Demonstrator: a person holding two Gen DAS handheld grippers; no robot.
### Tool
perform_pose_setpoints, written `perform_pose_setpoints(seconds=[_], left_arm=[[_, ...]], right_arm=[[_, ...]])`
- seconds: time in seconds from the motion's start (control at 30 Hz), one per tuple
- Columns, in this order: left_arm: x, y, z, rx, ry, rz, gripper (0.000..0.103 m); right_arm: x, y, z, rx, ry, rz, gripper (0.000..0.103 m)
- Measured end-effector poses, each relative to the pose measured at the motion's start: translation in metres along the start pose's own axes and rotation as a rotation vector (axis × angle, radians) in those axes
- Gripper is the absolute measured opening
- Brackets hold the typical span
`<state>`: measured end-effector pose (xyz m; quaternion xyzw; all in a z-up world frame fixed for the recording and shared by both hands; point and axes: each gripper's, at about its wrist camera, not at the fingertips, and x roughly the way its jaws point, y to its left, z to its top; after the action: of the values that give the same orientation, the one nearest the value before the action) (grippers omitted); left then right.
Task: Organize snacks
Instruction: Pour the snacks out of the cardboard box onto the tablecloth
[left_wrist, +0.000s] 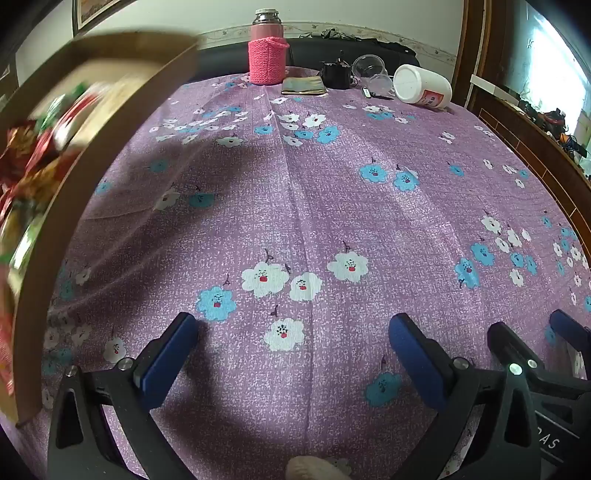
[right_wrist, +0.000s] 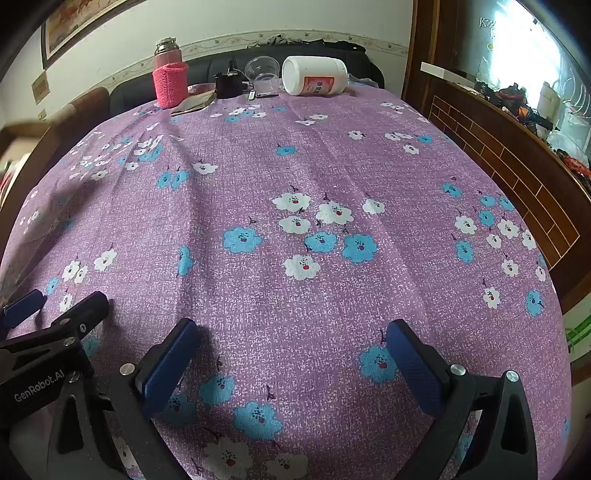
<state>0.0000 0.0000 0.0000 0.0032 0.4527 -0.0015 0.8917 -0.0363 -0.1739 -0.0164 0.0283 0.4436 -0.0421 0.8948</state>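
Both grippers, left gripper (left_wrist: 293, 354) and right gripper (right_wrist: 295, 360), hover jaws wide and empty over the floral tablecloth (left_wrist: 332, 206), cardboard box (left_wrist: 48, 258) of blurred snacks (left_wrist: 26, 158) at the cloth's left edge.

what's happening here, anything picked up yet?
Nothing is held. Both tongs, left and right, hang open and side by side over the purple floral tablecloth, gripping nothing. A blurred cardboard box of snacks sits at the left edge. A pink flask, clear cups and a tipped white jar sit at the far end.
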Motion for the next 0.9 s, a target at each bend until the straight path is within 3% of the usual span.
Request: perform_pose_setpoints(seconds=[0.9], left_arm=[[-0.0019, -0.0010, 0.0025, 0.000, -0.001, -0.001, 0.103]], right_arm=[[-0.0015, 0.0014, 0.0006, 0.000, 0.001, -0.001, 0.102]])
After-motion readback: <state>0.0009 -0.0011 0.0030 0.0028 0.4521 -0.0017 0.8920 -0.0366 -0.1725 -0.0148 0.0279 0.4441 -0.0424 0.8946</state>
